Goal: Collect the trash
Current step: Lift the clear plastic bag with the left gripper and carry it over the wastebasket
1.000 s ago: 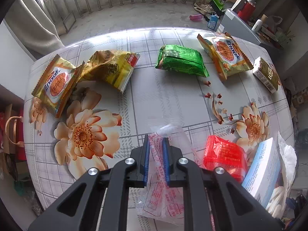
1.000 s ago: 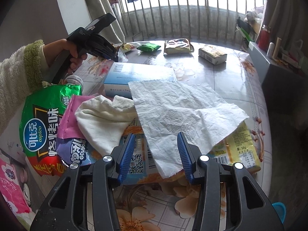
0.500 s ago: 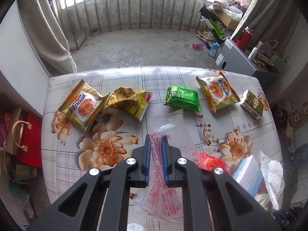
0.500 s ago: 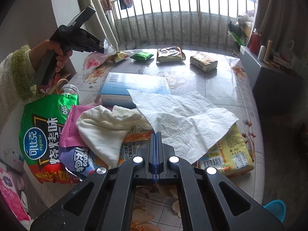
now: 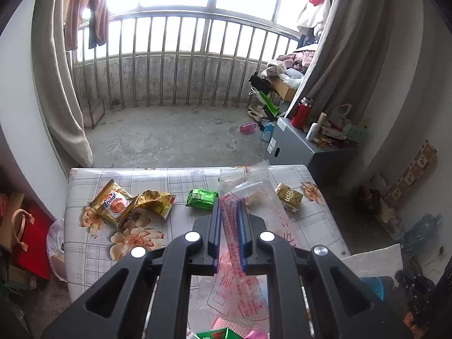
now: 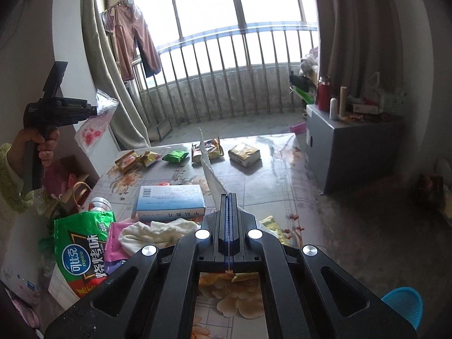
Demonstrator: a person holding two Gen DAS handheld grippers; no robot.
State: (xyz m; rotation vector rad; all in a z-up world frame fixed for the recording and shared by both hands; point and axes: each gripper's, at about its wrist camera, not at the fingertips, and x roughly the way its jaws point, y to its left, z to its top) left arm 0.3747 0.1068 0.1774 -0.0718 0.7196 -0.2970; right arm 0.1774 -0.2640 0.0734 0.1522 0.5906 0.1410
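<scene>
We saw the box (image 6: 171, 200) on the counter (image 6: 271, 169), near its middle | four packets in a row behind it at the far edge | the cloth (image 6: 158, 233) lay before the box | the cabinet (image 6: 353, 147) stood right of the counter.

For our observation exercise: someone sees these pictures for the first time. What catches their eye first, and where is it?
Both tongs hold trash up off the table: the left tongs pinch a clear plastic bag with red print, the right tongs a white tissue that stands up from them. Behind, bright snack wrappers lie in a row along the far edge of the flowered table.
</scene>
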